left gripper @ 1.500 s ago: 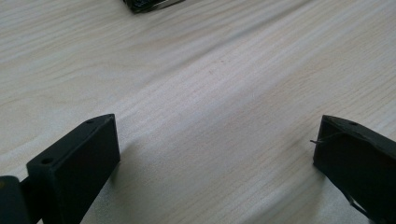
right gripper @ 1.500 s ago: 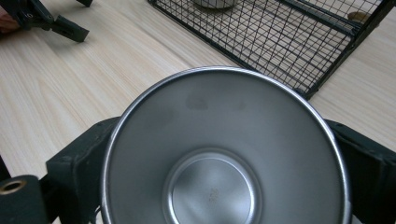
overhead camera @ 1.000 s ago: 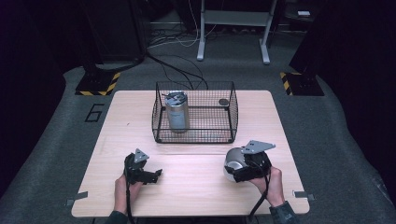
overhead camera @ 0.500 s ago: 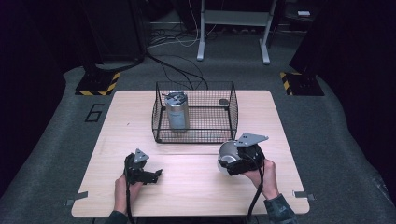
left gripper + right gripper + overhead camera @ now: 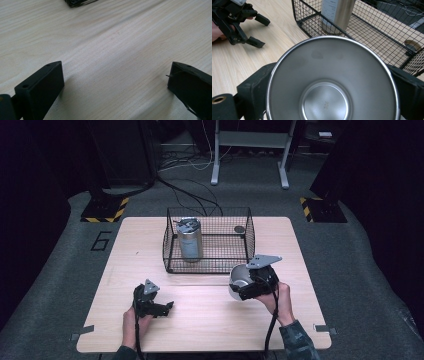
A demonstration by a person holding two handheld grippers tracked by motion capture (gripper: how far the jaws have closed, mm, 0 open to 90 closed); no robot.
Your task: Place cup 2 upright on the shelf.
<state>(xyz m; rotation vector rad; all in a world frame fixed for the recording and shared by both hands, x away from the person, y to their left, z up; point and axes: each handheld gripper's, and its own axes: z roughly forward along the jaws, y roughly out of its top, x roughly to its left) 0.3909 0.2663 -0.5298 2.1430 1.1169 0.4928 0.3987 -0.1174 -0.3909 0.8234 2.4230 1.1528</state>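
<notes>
A black wire basket (image 5: pixel 207 262) stands at the middle back of the wooden table (image 5: pixel 210 325). Upright in its left part is a steel canister (image 5: pixel 190 242) with a grey lid; a small dark disc (image 5: pixel 239 229) lies at its back right. Just outside the basket's front right corner, my right gripper (image 5: pixel 246 287) is shut on a steel cup (image 5: pixel 240 277), held tilted above the table. In the right gripper view the cup's (image 5: pixel 325 105) open mouth faces the camera between the jaws, with basket (image 5: pixel 372 32) and canister (image 5: pixel 338 12) beyond. My left gripper (image 5: pixel 164 308) rests open on the table at front left, nothing between its fingers (image 5: pixel 42 82).
The floor around the table is dark carpet with cables and stand bases with yellow-black striped markings (image 5: pixel 105 210) behind. Bare wood (image 5: pixel 112 45) lies under the left gripper. The left gripper (image 5: pixel 239 25) and a hand show far left in the right gripper view.
My right gripper has carried the steel cup left and toward the basket's front right corner. The left gripper has stayed in place.
</notes>
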